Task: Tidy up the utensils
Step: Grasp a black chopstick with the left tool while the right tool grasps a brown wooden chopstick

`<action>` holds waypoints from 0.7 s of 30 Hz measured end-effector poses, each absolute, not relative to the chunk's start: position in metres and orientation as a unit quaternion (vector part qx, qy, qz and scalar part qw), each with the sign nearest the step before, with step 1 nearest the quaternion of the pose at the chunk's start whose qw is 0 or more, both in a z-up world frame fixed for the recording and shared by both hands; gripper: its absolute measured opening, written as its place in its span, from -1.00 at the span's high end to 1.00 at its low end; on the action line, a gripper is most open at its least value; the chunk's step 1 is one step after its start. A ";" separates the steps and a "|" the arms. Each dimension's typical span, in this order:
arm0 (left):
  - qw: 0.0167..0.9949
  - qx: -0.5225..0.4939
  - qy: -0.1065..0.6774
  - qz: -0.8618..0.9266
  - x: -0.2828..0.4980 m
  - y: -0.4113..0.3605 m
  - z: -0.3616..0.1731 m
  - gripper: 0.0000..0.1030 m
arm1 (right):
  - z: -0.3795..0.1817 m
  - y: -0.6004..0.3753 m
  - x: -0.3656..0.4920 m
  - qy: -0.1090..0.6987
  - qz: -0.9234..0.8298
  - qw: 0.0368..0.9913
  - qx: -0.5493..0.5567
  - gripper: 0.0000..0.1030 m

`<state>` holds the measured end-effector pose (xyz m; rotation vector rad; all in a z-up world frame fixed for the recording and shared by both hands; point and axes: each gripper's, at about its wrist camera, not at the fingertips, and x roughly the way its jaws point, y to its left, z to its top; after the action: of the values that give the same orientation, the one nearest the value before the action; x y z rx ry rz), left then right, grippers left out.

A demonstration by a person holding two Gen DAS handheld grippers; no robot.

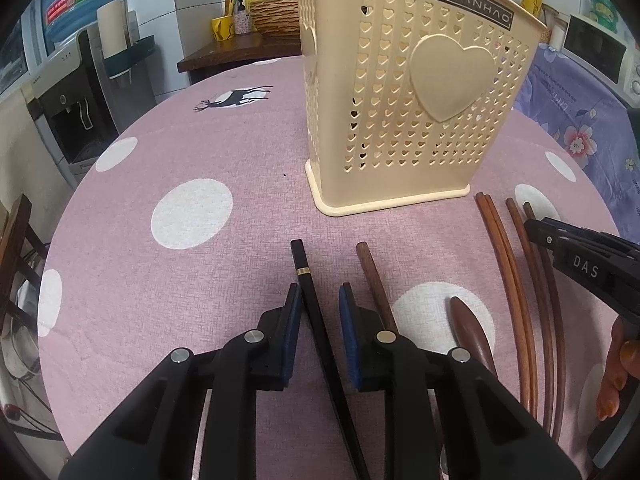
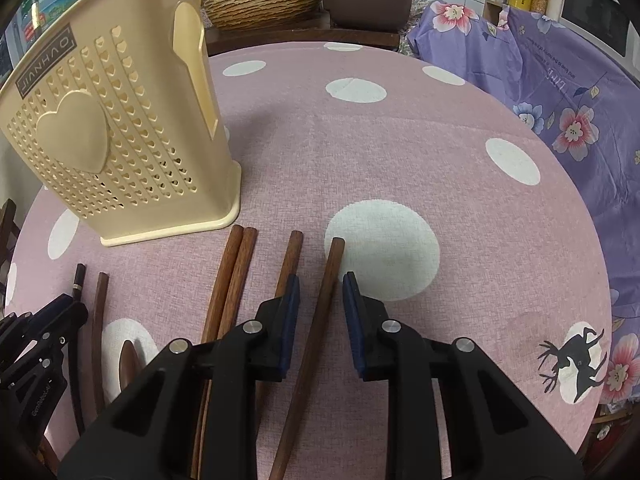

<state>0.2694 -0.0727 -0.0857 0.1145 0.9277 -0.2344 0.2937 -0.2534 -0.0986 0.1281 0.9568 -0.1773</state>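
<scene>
- My left fingers (image 1: 294, 308): spread apart astride the black chopstick (image 1: 320, 320) (pads not touching it), which lies flat on the tablecloth (image 1: 200, 160).
- My right fingers (image 2: 294, 300): likewise parted, a brown chopstick (image 2: 320, 320) lying between them.
- Utensil basket (image 1: 400, 80): upright, beyond both.
- Other brown chopsticks (image 2: 234, 280): flat, between my two grippers.

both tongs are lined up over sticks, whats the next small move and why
Probably close both. The left tongs stand open astride the black chopstick, and the right tongs stand open astride the rightmost brown chopstick. Both sticks lie flat on the tablecloth, unpinched, and the beige holder waits upright just beyond.
</scene>
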 end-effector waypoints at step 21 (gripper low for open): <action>0.890 0.046 0.439 -0.113 0.275 -0.077 -0.086 0.83 | -0.098 -0.262 0.295 0.446 -0.060 0.889 0.087 0.82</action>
<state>0.2750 -0.0770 -0.0864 0.0965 0.9110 -0.2352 0.2950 -0.2617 -0.0983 0.1809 0.9269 -0.1241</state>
